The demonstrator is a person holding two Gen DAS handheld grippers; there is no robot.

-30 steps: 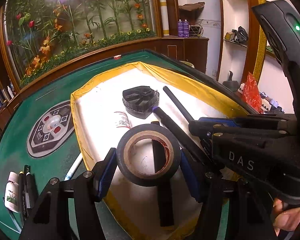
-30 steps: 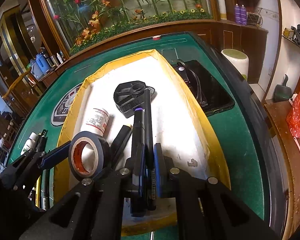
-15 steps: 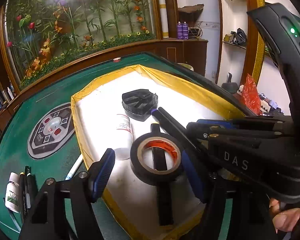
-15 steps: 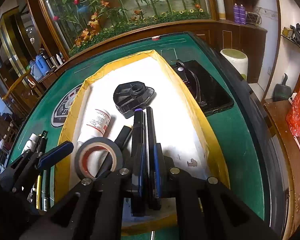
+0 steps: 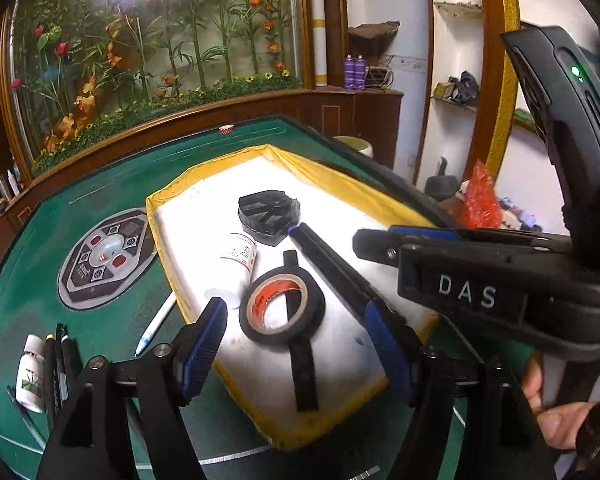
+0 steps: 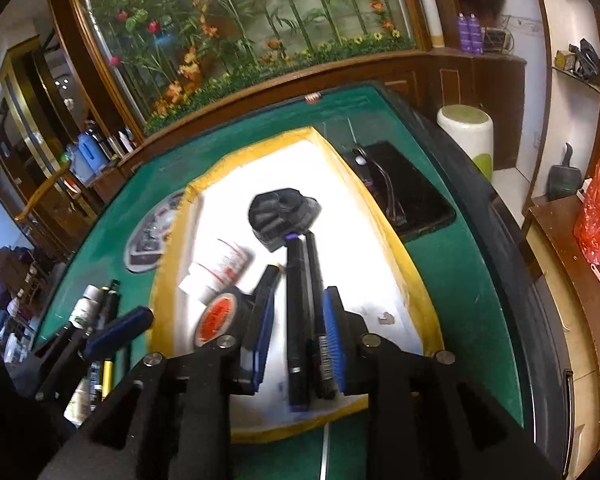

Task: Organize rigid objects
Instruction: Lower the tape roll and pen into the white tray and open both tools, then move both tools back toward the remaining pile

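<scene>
1. Left claw [image 5: 296, 344]: spread wide, holding nothing; the tape [image 5: 282, 312] sits between its blue pads without touching either.
2. The tape lies flat on the white tray [image 5: 204, 216], on top of a black strip [image 5: 304, 376] and just beside a white bottle [image 5: 240, 254].
3. Right claw [image 6: 298, 340]: parted, pads on either side of two black pens [image 6: 300, 320] lying on the tray; whether either pad touches them I cannot tell.
4. The pens' far tips reach a black holder [image 6: 282, 212].
5. More pens [image 5: 58, 364] and a small bottle [image 5: 30, 376] lie on the green surface [image 5: 120, 184], left of the tray.
</scene>
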